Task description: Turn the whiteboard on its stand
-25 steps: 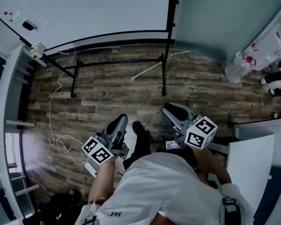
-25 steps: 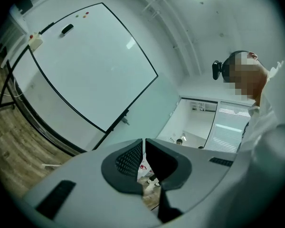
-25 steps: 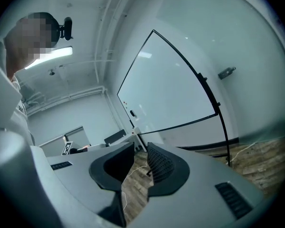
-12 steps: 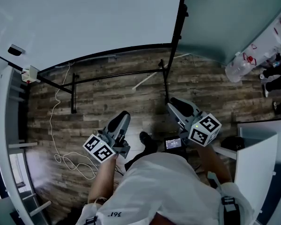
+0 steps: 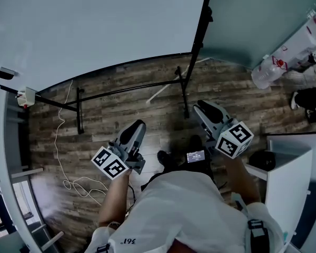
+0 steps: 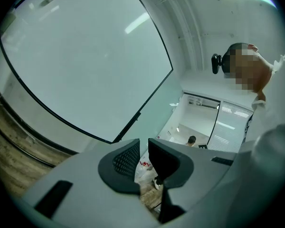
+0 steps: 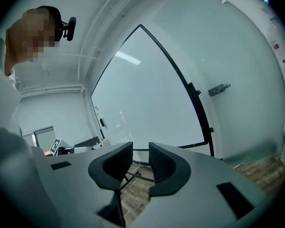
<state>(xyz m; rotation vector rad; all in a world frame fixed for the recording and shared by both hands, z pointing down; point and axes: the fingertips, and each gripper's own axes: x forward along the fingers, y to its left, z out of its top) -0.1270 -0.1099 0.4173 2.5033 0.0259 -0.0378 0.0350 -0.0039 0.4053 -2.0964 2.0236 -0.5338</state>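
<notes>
The big whiteboard (image 5: 95,25) in its black frame fills the top of the head view, carried on a black stand (image 5: 184,88) with feet on the wood floor. It also shows in the left gripper view as the whiteboard (image 6: 80,56) and in the right gripper view as the whiteboard (image 7: 147,103). My left gripper (image 5: 137,126) is held low in front of me, well short of the board, jaws a little apart and empty (image 6: 143,146). My right gripper (image 5: 200,107) points toward the stand's right post; its jaws (image 7: 140,148) are opening with nothing between them.
A white cable (image 5: 60,141) loops over the floor at the left. A white rod (image 5: 163,91) lies under the stand. A large water bottle (image 5: 266,73) stands at the right wall and a white cabinet (image 5: 287,178) at my right side. A small lit screen (image 5: 196,156) hangs at my waist.
The whiteboard fills more of the head view and its stand has come nearer. Both grippers have moved slightly forward toward it, still holding nothing.
</notes>
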